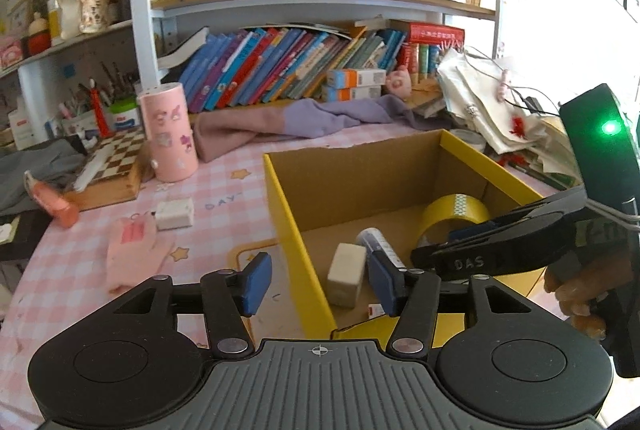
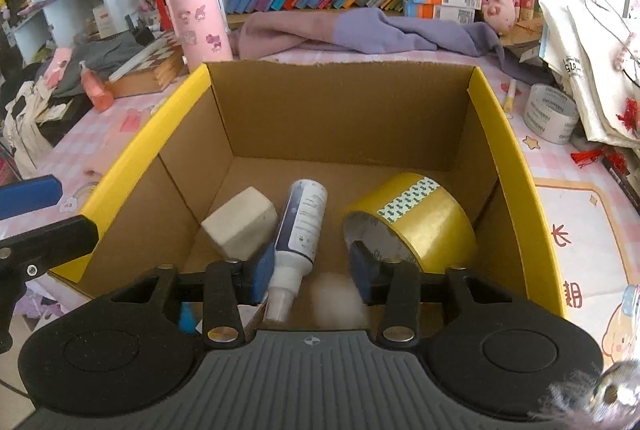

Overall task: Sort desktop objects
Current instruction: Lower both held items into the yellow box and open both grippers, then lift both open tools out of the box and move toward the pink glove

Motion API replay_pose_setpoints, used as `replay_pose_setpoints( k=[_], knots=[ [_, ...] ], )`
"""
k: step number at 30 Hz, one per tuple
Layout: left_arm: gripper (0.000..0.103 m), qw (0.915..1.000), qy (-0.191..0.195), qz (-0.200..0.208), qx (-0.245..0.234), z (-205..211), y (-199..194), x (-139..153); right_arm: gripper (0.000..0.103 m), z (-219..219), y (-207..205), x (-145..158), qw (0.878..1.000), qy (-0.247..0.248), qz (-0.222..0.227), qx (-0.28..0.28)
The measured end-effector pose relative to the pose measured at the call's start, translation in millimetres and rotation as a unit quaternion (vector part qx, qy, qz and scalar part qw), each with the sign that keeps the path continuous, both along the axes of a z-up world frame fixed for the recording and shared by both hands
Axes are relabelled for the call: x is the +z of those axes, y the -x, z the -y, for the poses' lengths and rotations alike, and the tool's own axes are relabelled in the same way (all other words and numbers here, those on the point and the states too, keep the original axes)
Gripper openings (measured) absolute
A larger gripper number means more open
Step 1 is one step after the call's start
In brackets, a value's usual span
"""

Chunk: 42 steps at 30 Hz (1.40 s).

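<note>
Both my tongs stand released: the left tongs (image 1: 318, 284) straddle the yellow cardboard box's (image 1: 298, 254) near wall, the right tongs (image 2: 312, 272) hang inside it. Beneath them lie a white-and-blue spray bottle (image 2: 302, 226), a cream rectangular block (image 2: 240, 222) and a yellow tape roll (image 2: 416, 218). Farther back on the desk (image 1: 224, 185) stands a pink sticker-covered cylinder (image 1: 170, 133).

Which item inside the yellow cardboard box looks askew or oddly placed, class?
The white block sits tipped on an edge in the box, leaning toward the spray bottle, which lies on its side. The yellow tape roll rests tilted rather than flat.
</note>
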<state>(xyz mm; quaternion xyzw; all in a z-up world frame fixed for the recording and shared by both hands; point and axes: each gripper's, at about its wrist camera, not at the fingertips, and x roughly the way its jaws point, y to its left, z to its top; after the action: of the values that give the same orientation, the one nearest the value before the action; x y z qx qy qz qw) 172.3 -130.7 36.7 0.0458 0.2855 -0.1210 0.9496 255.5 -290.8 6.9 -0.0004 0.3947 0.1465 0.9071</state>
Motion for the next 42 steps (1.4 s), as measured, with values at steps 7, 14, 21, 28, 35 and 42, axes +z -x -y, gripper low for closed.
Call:
replay_pose_setpoints(
  k=[7, 14, 21, 28, 35, 42],
  knots=[
    [0.061, 0.9999, 0.003, 0.008, -0.012, -3, 10, 2, 0.045, 0, 13, 17, 0.999, -0.004, 0.033, -0.018],
    [0.067, 0.9992, 0.012, 0.019, -0.033, -10, 18, 7, 0.047, 0, 43, 34, 0.996, -0.004, 0.071, -0.047],
    [0.072, 0.9978, 0.017, 0.02, -0.061, -26, 30, 8, 0.048, -7, 75, 39, 0.992, 0.007, 0.093, -0.089],
    [0.072, 0.9959, 0.008, 0.019, -0.088, -47, 52, 4, 0.048, -23, 109, 37, 0.987, 0.019, 0.093, -0.13],
    [0.073, 0.995, 0.009, 0.005, -0.099, -74, 69, 1, 0.048, -48, 144, 28, 0.985, 0.024, 0.072, -0.153],
    [0.078, 0.9932, -0.003, -0.007, -0.116, -93, 88, -6, 0.049, -74, 174, 25, 0.983, 0.022, 0.062, -0.169]
  ],
)
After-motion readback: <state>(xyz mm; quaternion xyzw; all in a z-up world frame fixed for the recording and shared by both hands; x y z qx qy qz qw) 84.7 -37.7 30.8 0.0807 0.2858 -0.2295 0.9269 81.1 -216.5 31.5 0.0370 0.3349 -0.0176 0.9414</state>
